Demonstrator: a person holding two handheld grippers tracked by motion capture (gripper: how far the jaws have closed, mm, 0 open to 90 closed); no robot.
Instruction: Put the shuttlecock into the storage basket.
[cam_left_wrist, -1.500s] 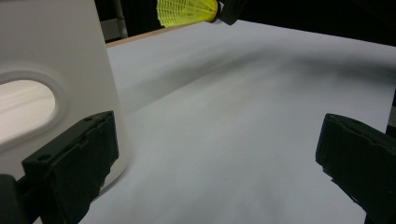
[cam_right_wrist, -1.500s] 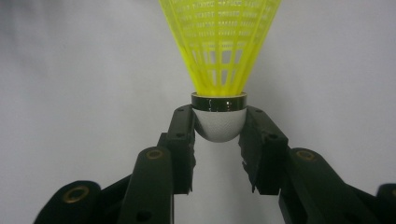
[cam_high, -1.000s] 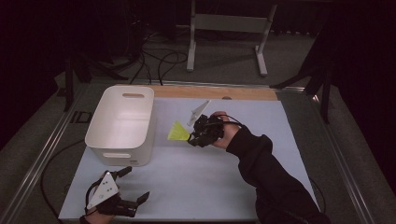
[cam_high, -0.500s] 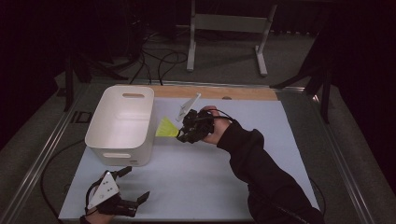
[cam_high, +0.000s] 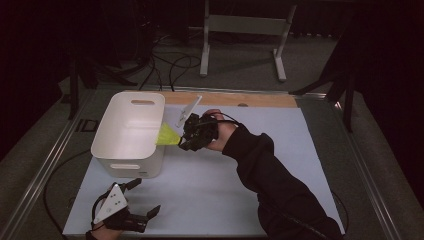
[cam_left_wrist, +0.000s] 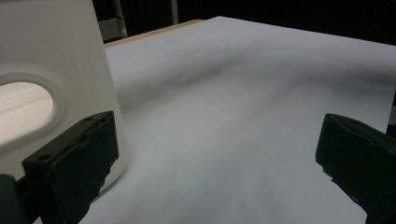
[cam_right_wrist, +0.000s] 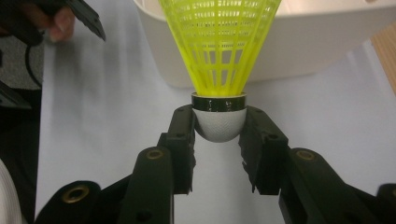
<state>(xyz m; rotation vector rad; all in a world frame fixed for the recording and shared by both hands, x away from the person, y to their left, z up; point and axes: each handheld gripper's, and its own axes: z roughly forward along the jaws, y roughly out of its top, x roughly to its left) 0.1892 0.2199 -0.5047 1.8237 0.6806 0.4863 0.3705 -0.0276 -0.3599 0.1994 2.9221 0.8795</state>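
Yellow shuttlecock (cam_right_wrist: 219, 51) clamped by its white cork in our right gripper (cam_right_wrist: 219, 133), skirt pointing away from the jaws toward the white bin (cam_high: 131, 131) at 9 o'clock, already at its right rim. Long axis runs along the jaws. Left gripper (cam_high: 141, 200) sits idle at 6 o'clock, jaws spread, holding nothing.

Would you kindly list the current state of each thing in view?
Shuttlecock: held by its cork, skirt at the bin's rim.
Right gripper: shut on the shuttlecock.
Left gripper: open, holding nothing, near the table.
White bin: upright, no lid.
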